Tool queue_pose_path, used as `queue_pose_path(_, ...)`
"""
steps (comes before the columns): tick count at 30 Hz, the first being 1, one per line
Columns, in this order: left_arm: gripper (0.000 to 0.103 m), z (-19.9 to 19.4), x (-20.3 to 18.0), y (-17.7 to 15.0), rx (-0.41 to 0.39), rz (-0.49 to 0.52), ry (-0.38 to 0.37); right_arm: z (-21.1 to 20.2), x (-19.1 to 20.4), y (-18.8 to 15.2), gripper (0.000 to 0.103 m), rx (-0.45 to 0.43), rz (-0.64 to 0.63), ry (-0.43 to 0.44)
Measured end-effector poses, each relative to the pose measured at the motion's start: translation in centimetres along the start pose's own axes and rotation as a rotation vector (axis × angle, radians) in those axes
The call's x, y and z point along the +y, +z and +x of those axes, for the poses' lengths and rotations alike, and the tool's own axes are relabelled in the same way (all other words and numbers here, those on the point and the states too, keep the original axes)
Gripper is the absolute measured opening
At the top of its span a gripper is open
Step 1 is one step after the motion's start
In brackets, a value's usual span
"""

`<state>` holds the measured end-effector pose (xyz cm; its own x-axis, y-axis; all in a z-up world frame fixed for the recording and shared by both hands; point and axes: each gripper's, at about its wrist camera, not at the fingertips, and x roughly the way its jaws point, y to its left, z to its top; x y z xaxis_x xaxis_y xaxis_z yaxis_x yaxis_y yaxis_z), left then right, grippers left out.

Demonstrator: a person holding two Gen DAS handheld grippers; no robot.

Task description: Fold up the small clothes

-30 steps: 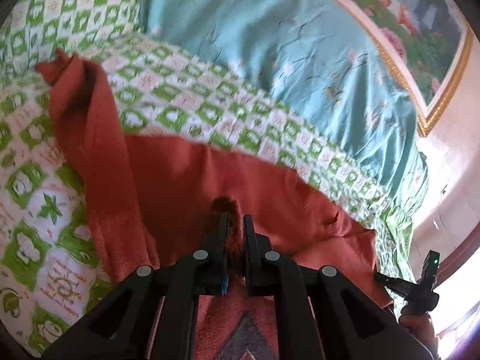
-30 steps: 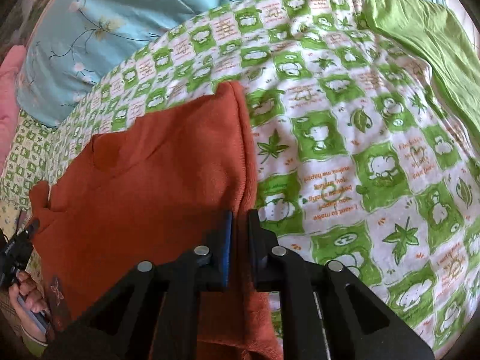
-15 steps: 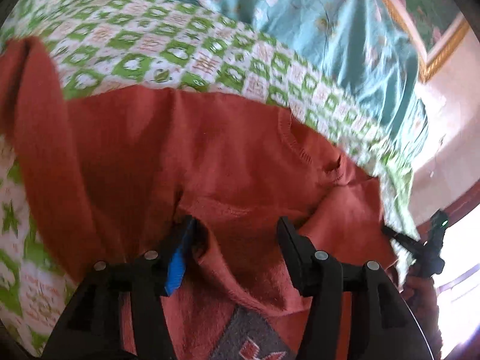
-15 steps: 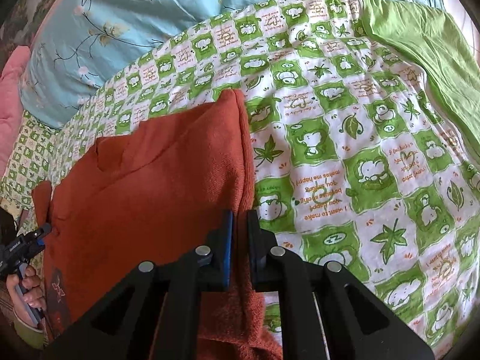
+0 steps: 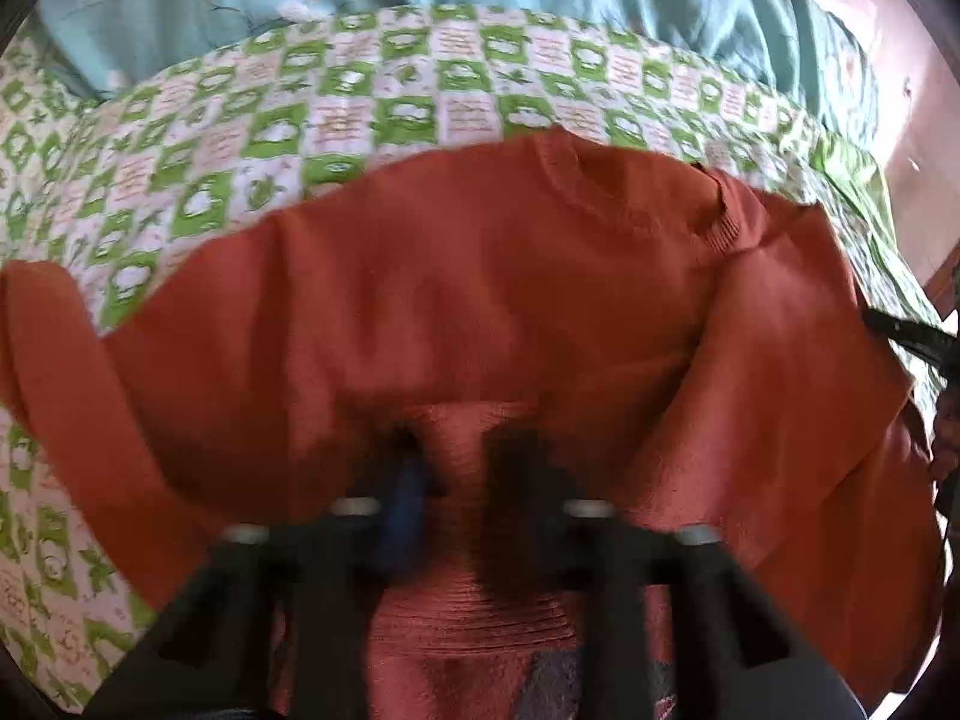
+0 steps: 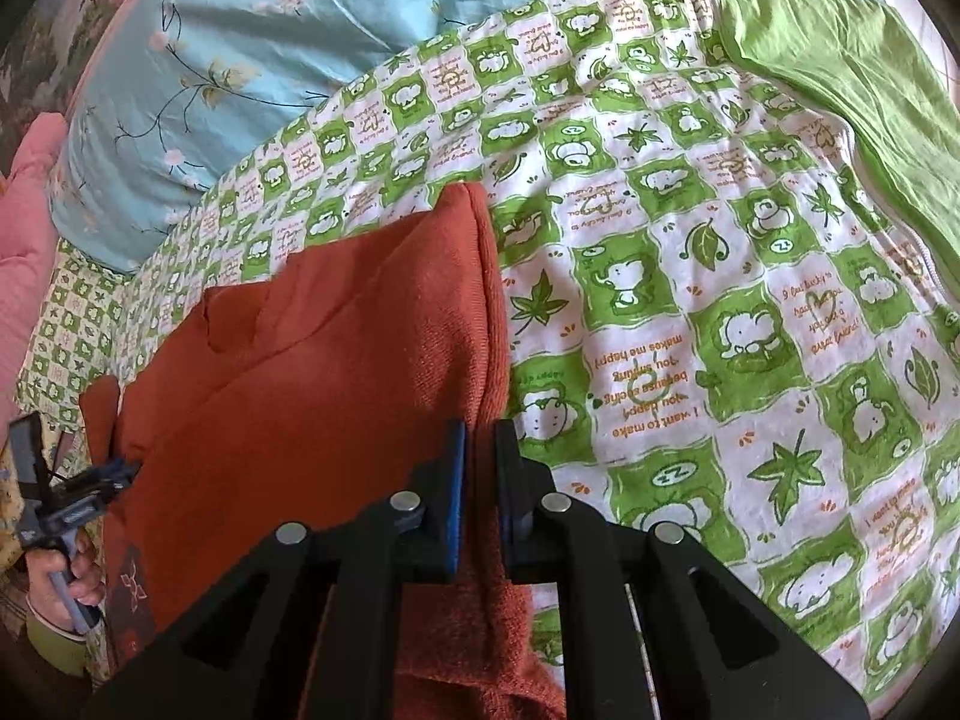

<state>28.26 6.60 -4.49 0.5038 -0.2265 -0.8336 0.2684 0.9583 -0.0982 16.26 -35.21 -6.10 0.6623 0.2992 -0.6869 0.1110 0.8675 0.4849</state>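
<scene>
A rust-orange knit sweater (image 5: 480, 300) lies spread on a green-and-white checked bedspread (image 5: 360, 108). In the left wrist view my left gripper (image 5: 459, 456) is blurred by motion; its jaws stand apart over the sweater's ribbed hem (image 5: 468, 600), with cloth between them. In the right wrist view my right gripper (image 6: 480, 438) is shut on the right edge of the sweater (image 6: 336, 372). The left gripper (image 6: 90, 486) shows there at the sweater's far left edge, and the right gripper shows at the right edge of the left wrist view (image 5: 912, 342).
A light blue floral quilt (image 6: 270, 30) lies along the back of the bed. A plain green cloth (image 6: 840, 78) lies at the right. A pink pillow (image 6: 24, 210) sits at the far left. The checked bedspread (image 6: 720, 330) extends right of the sweater.
My left gripper opened from shut on the sweater, then narrowed somewhat and shifted over the hem. The sweater now lies more spread. My right gripper stayed shut on the sweater's edge.
</scene>
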Motion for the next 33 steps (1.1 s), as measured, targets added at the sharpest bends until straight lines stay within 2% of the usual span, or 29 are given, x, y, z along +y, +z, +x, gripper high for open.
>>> queue_pose_path(2,0.006,-0.9,-0.4,-0.2,-0.044,0.006,0.008,0.0,-0.1,0.0,0.011,-0.001,0.003,0.001)
queue_pose_path(6,0.004,-4.9,0.8,-0.5,-0.217,-0.076,-0.006,-0.4,-0.1,0.1,0.010,-0.020,0.000,-0.011)
queue_pose_path(8,0.004,-3.5,1.7,-0.1,-0.174,-0.103,0.021,-0.1,0.1,0.0,0.010,-0.008,-0.009,-0.036)
queue_pose_path(11,0.007,-1.1,2.9,-0.4,-0.115,-0.165,0.012,0.5,-0.1,-0.1,0.010,0.008,0.008,-0.051)
queue_pose_path(13,0.018,-1.2,3.6,-1.0,-0.105,-0.208,-0.006,0.2,-0.3,0.0,0.014,0.008,0.042,-0.046)
queue_pose_path(14,0.019,-1.7,3.6,-1.2,-0.120,-0.219,-0.010,-0.4,-0.4,-0.1,0.014,-0.001,0.058,-0.056)
queue_pose_path(16,0.035,-2.9,4.0,-1.8,-0.137,-0.237,0.004,-1.4,-0.2,-0.1,0.015,-0.018,0.069,-0.070)
queue_pose_path(17,0.035,-3.6,4.2,-2.2,-0.148,-0.244,0.008,-1.8,0.0,-0.2,0.015,-0.027,0.073,-0.066)
queue_pose_path(20,0.038,-5.9,4.9,-4.0,-0.181,-0.286,0.004,-3.3,1.7,-0.8,0.020,-0.054,0.070,0.004)
queue_pose_path(22,0.041,-7.7,6.5,-4.9,-0.196,-0.320,0.001,-3.5,3.4,-1.5,0.032,-0.048,0.045,0.044)
queue_pose_path(25,0.045,-9.0,8.2,-5.7,-0.211,-0.365,0.009,-3.2,6.3,-2.9,0.033,-0.018,0.000,0.115)
queue_pose_path(29,0.050,-10.4,11.2,-6.4,-0.242,-0.427,0.065,-2.5,9.7,-5.1,0.033,0.042,-0.049,0.193)
queue_pose_path(31,0.058,-10.7,12.5,-5.9,-0.246,-0.455,0.064,-2.2,11.3,-6.2,0.033,0.067,-0.081,0.218)
queue_pose_path(33,0.061,-11.0,13.9,-5.0,-0.259,-0.476,0.056,-1.9,12.6,-7.2,0.034,0.088,-0.110,0.238)
